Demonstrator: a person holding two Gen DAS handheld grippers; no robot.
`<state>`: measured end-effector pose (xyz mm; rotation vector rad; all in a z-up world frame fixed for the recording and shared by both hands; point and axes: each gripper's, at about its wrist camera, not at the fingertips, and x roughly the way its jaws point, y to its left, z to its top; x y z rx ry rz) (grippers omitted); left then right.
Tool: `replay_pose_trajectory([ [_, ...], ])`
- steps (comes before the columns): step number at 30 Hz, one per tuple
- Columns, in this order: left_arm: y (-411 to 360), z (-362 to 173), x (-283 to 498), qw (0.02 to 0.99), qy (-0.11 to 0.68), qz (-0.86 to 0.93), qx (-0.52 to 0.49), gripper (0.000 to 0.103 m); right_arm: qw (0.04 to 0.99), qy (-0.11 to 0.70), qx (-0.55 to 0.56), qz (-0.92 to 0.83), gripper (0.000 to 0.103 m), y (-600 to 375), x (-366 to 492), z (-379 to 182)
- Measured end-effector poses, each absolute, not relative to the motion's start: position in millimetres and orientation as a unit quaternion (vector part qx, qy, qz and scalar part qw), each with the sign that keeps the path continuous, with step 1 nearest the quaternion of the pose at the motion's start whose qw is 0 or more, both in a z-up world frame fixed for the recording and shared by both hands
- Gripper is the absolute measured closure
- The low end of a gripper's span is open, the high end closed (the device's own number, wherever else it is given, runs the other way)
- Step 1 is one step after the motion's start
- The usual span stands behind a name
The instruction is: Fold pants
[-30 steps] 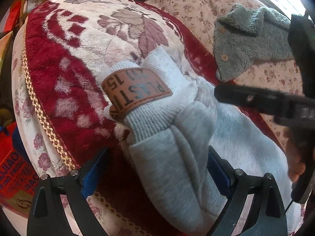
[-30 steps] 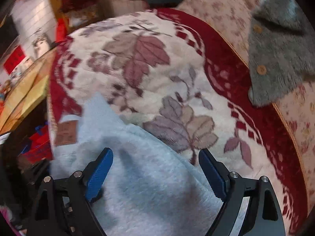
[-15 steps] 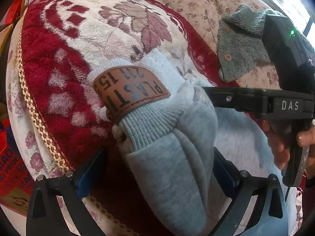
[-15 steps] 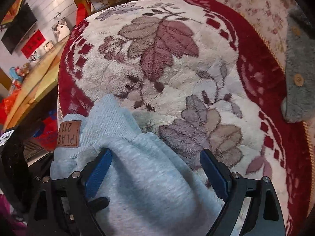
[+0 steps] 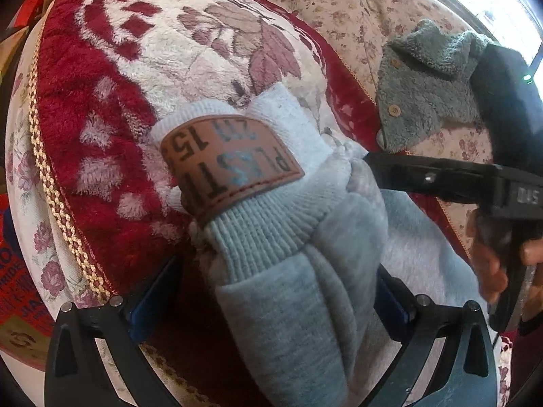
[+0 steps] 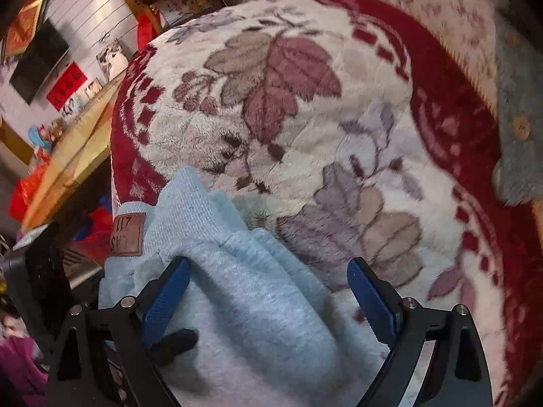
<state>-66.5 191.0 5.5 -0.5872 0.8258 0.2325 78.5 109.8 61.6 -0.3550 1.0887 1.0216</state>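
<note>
Light grey-blue sweatpants [image 5: 292, 271] lie bunched on a red and cream floral blanket [image 5: 101, 101]. Their ribbed waistband carries a brown leather patch [image 5: 230, 166]. My left gripper [image 5: 271, 302] is open, its blue pads either side of a fold of the pants just below the waistband. My right gripper [image 6: 268, 291] is open over the same pants [image 6: 258, 322], with the patch [image 6: 127, 235] to its left. The right gripper's black body [image 5: 458, 179] reaches in from the right in the left wrist view.
A grey-green fleece jacket [image 5: 427, 84] with buttons lies on the floral sofa cover [image 5: 339, 17] to the right, also in the right wrist view [image 6: 519, 118]. The blanket's edge with gold braid [image 5: 51, 203] drops off at the left. A wooden table [image 6: 68, 156] stands beyond.
Both grippers have moved closer to the waistband. The right gripper has slid forward along the pants, so the waistband and patch show more fully in its view. Both grippers stay open.
</note>
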Motion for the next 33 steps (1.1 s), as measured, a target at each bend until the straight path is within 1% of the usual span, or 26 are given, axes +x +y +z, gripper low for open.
replay_pose_trajectory([
  [5, 191, 10, -76, 0.869, 0.392, 0.127, -0.275, 0.000, 0.722, 0.453, -0.172, 0.494, 0.007, 116, 60, 86],
  [9, 198, 8, -90, 0.864, 0.393, 0.129, -0.287, 0.000, 0.714, 0.446, -0.230, 0.488, 0.007, 130, 50, 78],
  [10, 198, 8, -92, 0.864, 0.393, 0.129, -0.288, 0.000, 0.707, 0.450, -0.232, 0.494, 0.016, 130, 49, 74],
  [11, 198, 7, -94, 0.863, 0.394, 0.129, -0.289, 0.000, 0.697, 0.457, -0.232, 0.502, 0.043, 131, 48, 70],
  [13, 198, 6, -97, 0.862, 0.396, 0.129, -0.288, 0.000, 0.688, 0.467, -0.233, 0.505, 0.064, 128, 43, 64],
  [14, 197, 7, -99, 0.862, 0.397, 0.130, -0.288, 0.000, 0.686, 0.467, -0.236, 0.505, 0.071, 127, 39, 64],
  [17, 197, 11, -102, 0.862, 0.390, 0.126, -0.299, 0.000, 0.685, 0.454, -0.260, 0.507, 0.085, 123, 26, 77],
  [21, 195, 17, -107, 0.864, 0.380, 0.115, -0.309, 0.000, 0.687, 0.442, -0.278, 0.505, 0.087, 113, 20, 95],
  [25, 192, 18, -111, 0.865, 0.377, 0.107, -0.314, 0.000, 0.693, 0.441, -0.296, 0.487, 0.087, 111, 21, 101],
  [27, 190, 16, -113, 0.861, 0.380, 0.106, -0.321, 0.000, 0.699, 0.444, -0.301, 0.473, 0.087, 115, 23, 98],
  [30, 189, 15, -117, 0.858, 0.383, 0.105, -0.325, 0.000, 0.701, 0.450, -0.322, 0.450, 0.087, 126, 21, 78],
  [31, 189, 16, -119, 0.859, 0.380, 0.106, -0.327, 0.000, 0.705, 0.449, -0.320, 0.447, 0.086, 127, 20, 73],
  [32, 191, 17, -121, 0.859, 0.377, 0.108, -0.329, 0.000, 0.710, 0.449, -0.307, 0.448, 0.081, 125, 21, 74],
  [33, 192, 17, -124, 0.860, 0.374, 0.109, -0.331, 0.000, 0.717, 0.452, -0.287, 0.447, 0.079, 120, 25, 77],
])
